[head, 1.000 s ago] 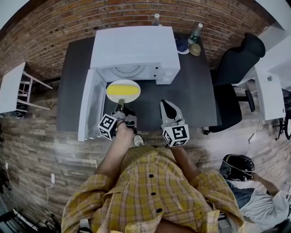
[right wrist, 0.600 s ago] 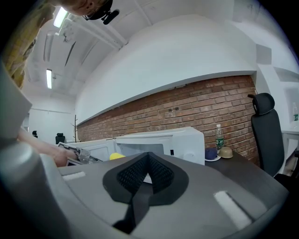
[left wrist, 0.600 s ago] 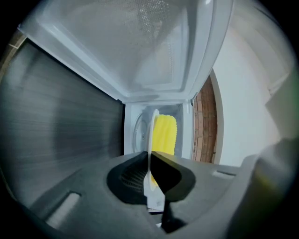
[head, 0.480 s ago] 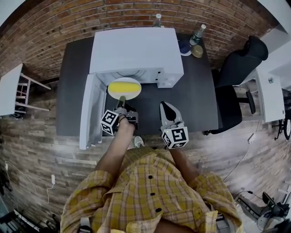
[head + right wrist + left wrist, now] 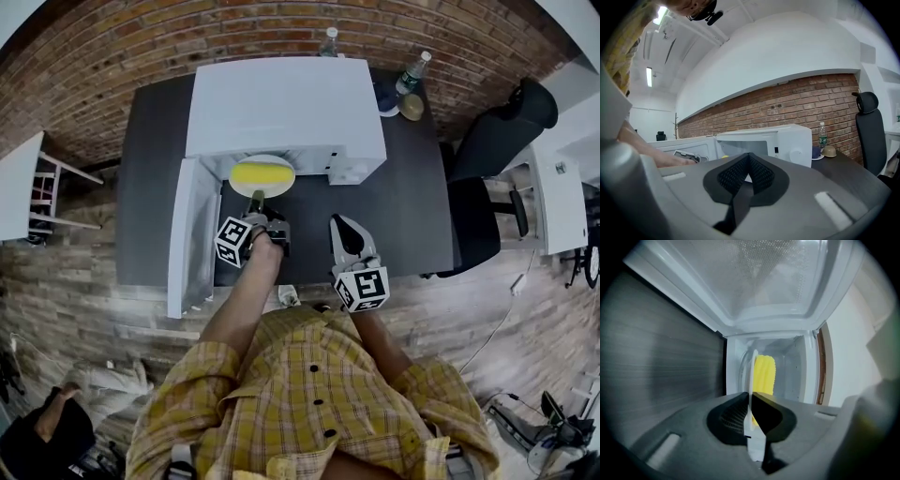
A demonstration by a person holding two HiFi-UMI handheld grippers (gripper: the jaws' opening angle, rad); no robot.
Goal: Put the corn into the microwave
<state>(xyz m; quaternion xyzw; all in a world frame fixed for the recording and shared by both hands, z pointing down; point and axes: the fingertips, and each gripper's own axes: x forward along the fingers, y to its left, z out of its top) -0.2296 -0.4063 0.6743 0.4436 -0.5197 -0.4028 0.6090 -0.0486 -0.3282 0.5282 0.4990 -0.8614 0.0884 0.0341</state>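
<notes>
A yellow corn cob [image 5: 257, 172] lies on a white plate [image 5: 263, 193] at the mouth of the white microwave [image 5: 281, 98]. The microwave door [image 5: 190, 236] hangs open to the left. My left gripper [image 5: 257, 201] is shut on the plate's near rim. In the left gripper view the plate [image 5: 753, 373] shows edge-on between the pads of the left gripper [image 5: 751, 405], with the corn [image 5: 765, 375] inside the cavity behind it. My right gripper [image 5: 340, 225] hovers over the dark table, right of the plate, shut and empty; it shows as the right gripper [image 5: 749, 165] facing the microwave [image 5: 790, 140].
Two water bottles [image 5: 327, 39] [image 5: 413, 69], a blue dish [image 5: 385, 95] and a tan bowl [image 5: 409, 105] stand behind and right of the microwave. A black office chair [image 5: 487, 141] is at the right of the black table [image 5: 412, 206]. A white side table [image 5: 23, 183] stands left.
My left gripper has carried the plate with the corn away from me into the microwave's opening; the plate's far part now sits under the top edge. The right gripper has barely shifted.
</notes>
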